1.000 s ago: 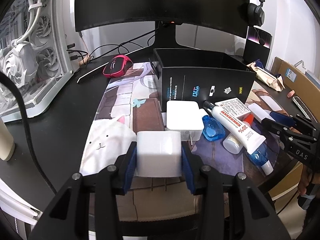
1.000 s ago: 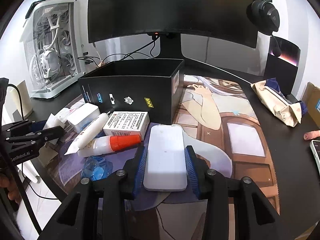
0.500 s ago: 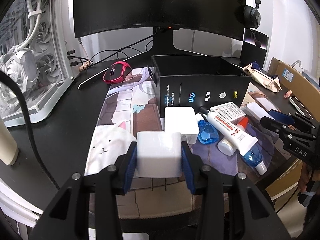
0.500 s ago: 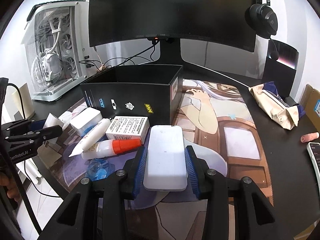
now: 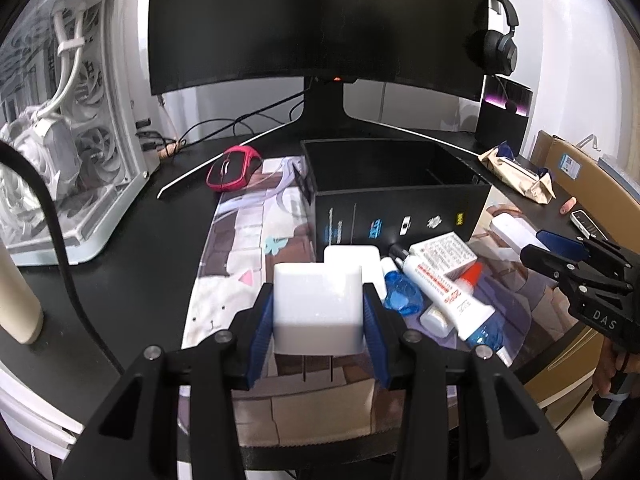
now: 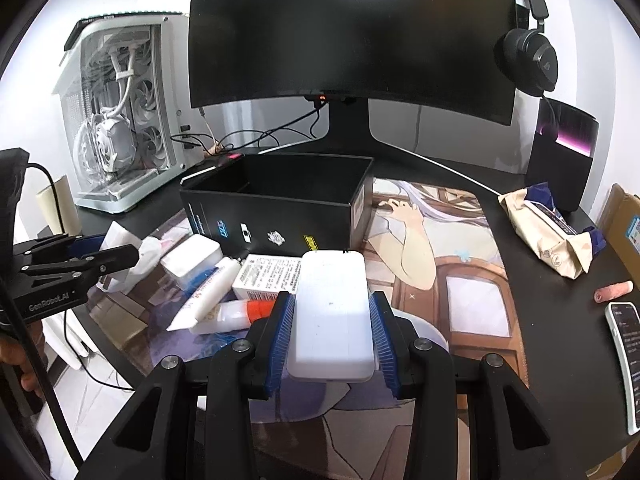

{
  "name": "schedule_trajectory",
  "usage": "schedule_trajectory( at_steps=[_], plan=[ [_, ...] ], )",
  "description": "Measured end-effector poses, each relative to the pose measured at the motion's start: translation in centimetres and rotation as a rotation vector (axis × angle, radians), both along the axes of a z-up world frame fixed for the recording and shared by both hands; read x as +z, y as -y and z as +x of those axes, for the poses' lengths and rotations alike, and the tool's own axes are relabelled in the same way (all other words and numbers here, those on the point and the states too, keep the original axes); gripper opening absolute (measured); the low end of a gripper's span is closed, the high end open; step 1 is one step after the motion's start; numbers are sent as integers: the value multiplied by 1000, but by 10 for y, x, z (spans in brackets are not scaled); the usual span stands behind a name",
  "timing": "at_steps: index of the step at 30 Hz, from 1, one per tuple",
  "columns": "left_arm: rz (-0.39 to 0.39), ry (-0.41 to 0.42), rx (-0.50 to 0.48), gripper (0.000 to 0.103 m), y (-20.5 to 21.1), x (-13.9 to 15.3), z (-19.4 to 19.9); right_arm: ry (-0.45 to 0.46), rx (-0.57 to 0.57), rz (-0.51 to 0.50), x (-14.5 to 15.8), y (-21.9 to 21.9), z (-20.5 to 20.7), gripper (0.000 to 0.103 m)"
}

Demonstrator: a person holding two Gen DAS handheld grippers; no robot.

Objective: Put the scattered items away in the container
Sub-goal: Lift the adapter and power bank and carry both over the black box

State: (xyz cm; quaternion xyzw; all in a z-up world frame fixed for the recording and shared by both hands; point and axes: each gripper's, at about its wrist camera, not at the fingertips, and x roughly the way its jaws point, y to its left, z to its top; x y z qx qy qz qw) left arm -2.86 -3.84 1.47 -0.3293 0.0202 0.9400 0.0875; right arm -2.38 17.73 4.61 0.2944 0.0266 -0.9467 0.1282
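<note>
My left gripper is shut on a white charger block, held above the desk mat in front of the open black box. My right gripper is shut on a flat white power bank, held above the mat just before the same black box. Between them on the mat lie a white adapter, a white tube, a small printed carton, a red-capped bottle and a blue wrapper.
A large monitor stands behind the box. A white PC case is at left, a red mouse beside it. A paper bag, a phone and a speaker are at right.
Both grippers have risen and drawn back a little with their loads; the box and the scattered items look lower and farther. Nothing was let go.
</note>
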Motion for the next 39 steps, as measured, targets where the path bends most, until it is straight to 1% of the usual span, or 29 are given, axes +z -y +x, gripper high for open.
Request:
schedule_trajectory(
  at_steps=[9, 19, 29, 39],
  plan=[
    [0, -25, -19, 41, -13, 18, -12, -39, 27, -4, 25, 0, 0, 39],
    [3, -57, -30, 41, -19, 35, -25, -62, 72, -13, 49, 9, -8, 38],
    [-1, -84, -43, 41, -20, 52, -42, -69, 93, -24, 66, 14, -31, 38],
    [4, -93, -65, 41, -23, 64, -68, -47, 111, -26, 72, 18, -59, 38]
  ],
)
